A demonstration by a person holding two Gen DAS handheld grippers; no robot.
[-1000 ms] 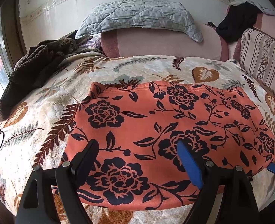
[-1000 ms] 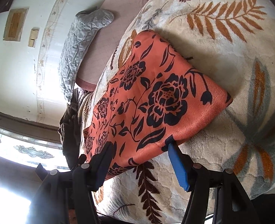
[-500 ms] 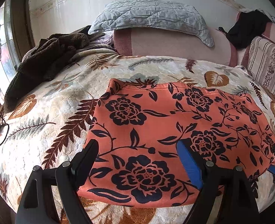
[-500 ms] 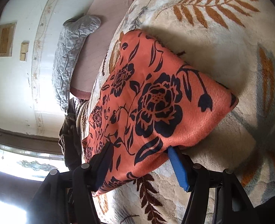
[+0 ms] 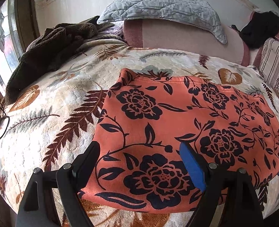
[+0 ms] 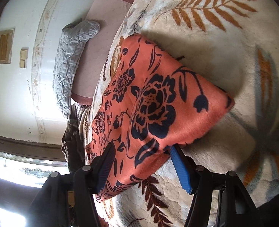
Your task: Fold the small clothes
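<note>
The orange floral garment (image 5: 177,117) lies flat on the bed (image 5: 44,104). The left gripper (image 5: 139,151), jaws wide and empty, has shifted toward the garment's left near corner; the right gripper (image 6: 141,151) straddles the right edge, unclamped. A fold seems imminent.

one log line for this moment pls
garment: orange floral cloth flat on leaf blanket | left tongs: open above near edge | right tongs: open, straddling corner
</note>
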